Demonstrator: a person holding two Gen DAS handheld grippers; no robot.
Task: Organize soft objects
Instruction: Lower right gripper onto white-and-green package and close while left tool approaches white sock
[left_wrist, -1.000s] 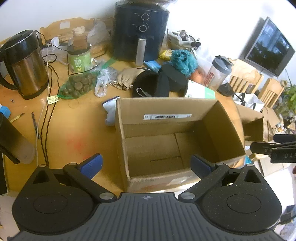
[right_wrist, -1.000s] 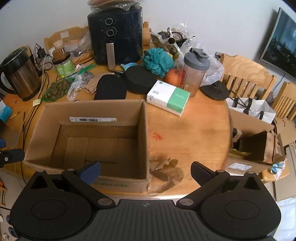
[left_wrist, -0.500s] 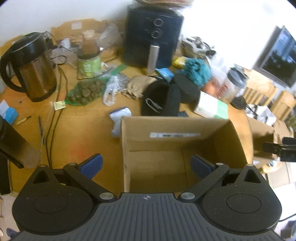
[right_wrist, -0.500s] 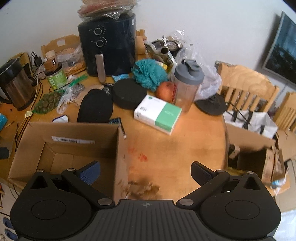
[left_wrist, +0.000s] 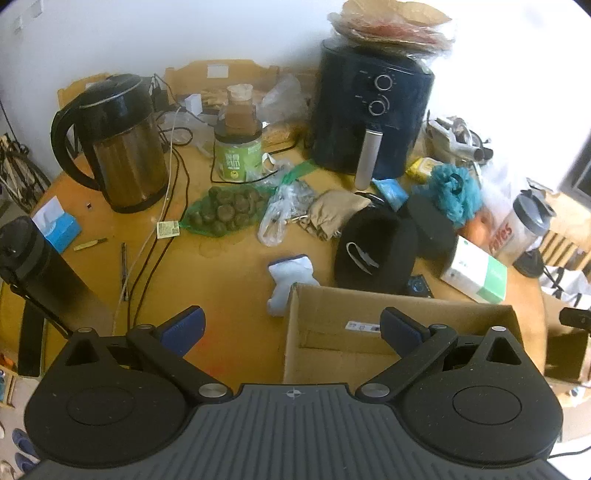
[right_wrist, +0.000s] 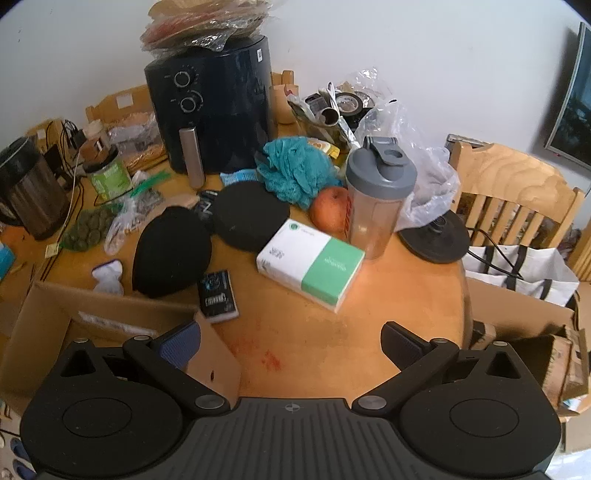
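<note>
An open cardboard box (left_wrist: 399, 306) (right_wrist: 48, 306) sits at the table's near edge. Soft things lie beyond it: a white-and-blue sock (left_wrist: 290, 273) (right_wrist: 108, 275), a black beanie (left_wrist: 373, 251) (right_wrist: 170, 251), a black round pad (right_wrist: 251, 216), a teal mesh pouf (left_wrist: 452, 192) (right_wrist: 295, 170) and a beige cloth (left_wrist: 332, 214). My left gripper (left_wrist: 291, 326) is open and empty, above the box's left wall. My right gripper (right_wrist: 291, 341) is open and empty, over bare table right of the box.
The round wooden table (right_wrist: 369, 314) also carries a black air fryer (left_wrist: 369, 110) (right_wrist: 214, 107), a kettle (left_wrist: 122, 147), a green jar (left_wrist: 238, 151), a bag of dark balls (left_wrist: 225, 210), a white-green carton (right_wrist: 310, 262), a shaker bottle (right_wrist: 376, 199), an orange fruit (right_wrist: 328, 214) and cables (left_wrist: 147, 240). Wooden chairs (right_wrist: 517, 192) stand to the right.
Both grippers have pulled back and tilted up from the box, so more of the far table shows. The right one has also swung right, off the box. Both stay open and empty.
</note>
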